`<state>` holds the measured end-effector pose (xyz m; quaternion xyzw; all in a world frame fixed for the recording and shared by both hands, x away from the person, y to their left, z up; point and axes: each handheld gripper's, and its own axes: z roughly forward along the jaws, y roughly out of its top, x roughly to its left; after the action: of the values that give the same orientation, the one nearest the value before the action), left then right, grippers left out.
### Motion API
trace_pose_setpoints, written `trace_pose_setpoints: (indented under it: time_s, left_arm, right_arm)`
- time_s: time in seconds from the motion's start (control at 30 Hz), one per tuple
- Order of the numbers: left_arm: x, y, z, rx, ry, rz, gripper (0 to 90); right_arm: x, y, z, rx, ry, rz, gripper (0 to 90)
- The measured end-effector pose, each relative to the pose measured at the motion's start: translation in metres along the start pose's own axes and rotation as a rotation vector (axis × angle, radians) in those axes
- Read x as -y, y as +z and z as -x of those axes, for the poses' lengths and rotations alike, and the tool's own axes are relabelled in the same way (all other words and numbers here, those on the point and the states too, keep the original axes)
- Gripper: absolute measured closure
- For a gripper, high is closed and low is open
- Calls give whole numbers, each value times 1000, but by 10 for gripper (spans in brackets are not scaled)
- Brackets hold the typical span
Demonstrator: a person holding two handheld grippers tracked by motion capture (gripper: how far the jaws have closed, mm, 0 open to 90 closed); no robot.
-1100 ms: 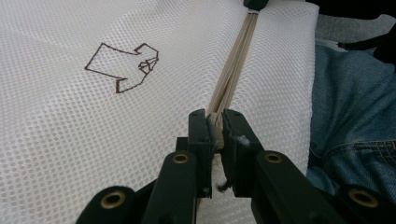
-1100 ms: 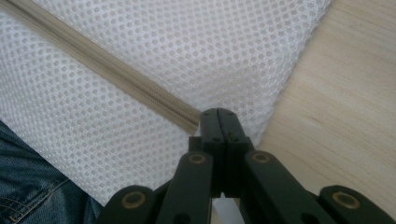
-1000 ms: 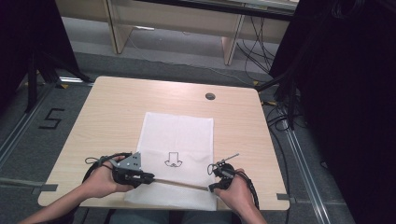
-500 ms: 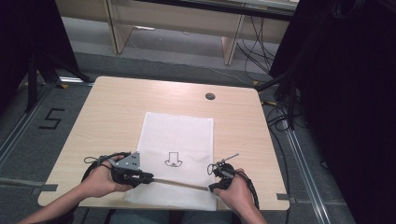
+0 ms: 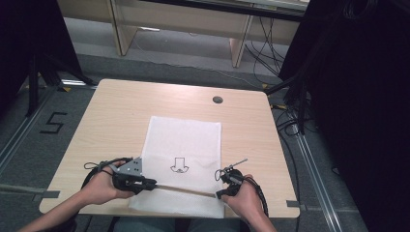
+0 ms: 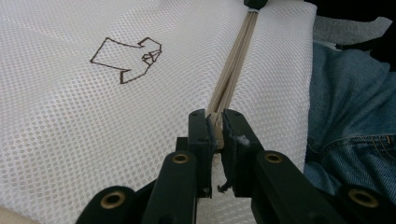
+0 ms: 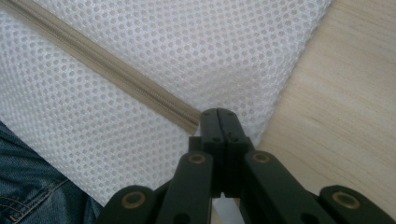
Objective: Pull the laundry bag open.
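A white mesh bag [image 5: 183, 140] with a dark arrow-like drawing [image 6: 128, 58] lies flat on the wooden table [image 5: 116, 111]. A beige zipper [image 5: 183, 189] runs across the bag near its front edge. My left gripper [image 5: 153, 185] is at the zipper's left end; in the left gripper view it [image 6: 216, 128] is shut on the zipper [image 6: 233, 65], which bunches between the pads. My right gripper [image 5: 217, 195] is at the other end. In the right gripper view its jaws [image 7: 218, 114] are pressed tight together right where the zipper [image 7: 116, 70] stops.
The bag overhangs the table's front edge, above the person's jeans [image 6: 350, 116]. Bare wood [image 7: 345, 93] lies right of the bag. A round cable hole [image 5: 217, 100] sits at the back of the table. Dark stands and cables flank the table on the floor.
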<state>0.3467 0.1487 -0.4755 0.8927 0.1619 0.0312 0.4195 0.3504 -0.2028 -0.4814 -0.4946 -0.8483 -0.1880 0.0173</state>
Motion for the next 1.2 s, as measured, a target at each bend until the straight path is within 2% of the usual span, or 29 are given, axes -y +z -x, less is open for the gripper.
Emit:
trace_pose_setpoints:
  time_s: [0.07,0.17,0.2,0.23,0.33,0.43,0.47,0.5,0.57,0.73,0.8,0.9,0.97,1.07,1.2]
  left_arm:
    - [0,0,0,4,-7,9,820]
    - [1,-2,-2,-3,7,-4,820]
    - [1,-2,-2,6,-3,1,820]
    - [1,-3,-2,-11,13,-11,820]
    - [7,-7,-5,-14,-16,0,820]
    - [9,-10,-5,-17,-28,9,820]
    - [8,-11,-5,-24,-15,0,820]
    - [8,-11,-5,-28,-7,-7,820]
    - [9,-9,-4,-17,-27,11,820]
    - [9,-10,-5,-14,-22,0,820]
    - [10,-10,-5,-17,-17,-3,820]
    - [10,-11,-6,-13,-31,5,820]
    - [9,-11,-7,-14,-1,-1,820]
    - [10,-11,-6,-14,-23,0,820]
    - [10,-12,-6,-4,-16,5,820]
  right_arm:
    - [0,0,0,2,-1,0,900]
    - [0,0,0,4,-3,2,900]
    - [0,0,0,6,-5,5,900]
    - [0,0,0,4,-2,2,900]
    - [0,0,0,4,-7,0,900]
    - [0,0,0,2,0,-4,900]
    - [0,1,-1,1,4,4,900]
    - [-1,0,-1,2,-1,-11,900]
    - [-1,-1,-1,6,0,-10,900]
    - [0,1,-1,2,3,5,900]
    - [0,0,0,4,-2,-4,900]
    - [0,0,0,3,-3,-4,900]
    - [0,0,0,4,-3,-6,900]
    - [0,0,0,5,-5,-2,900]
    - [0,0,0,4,-3,-4,900]
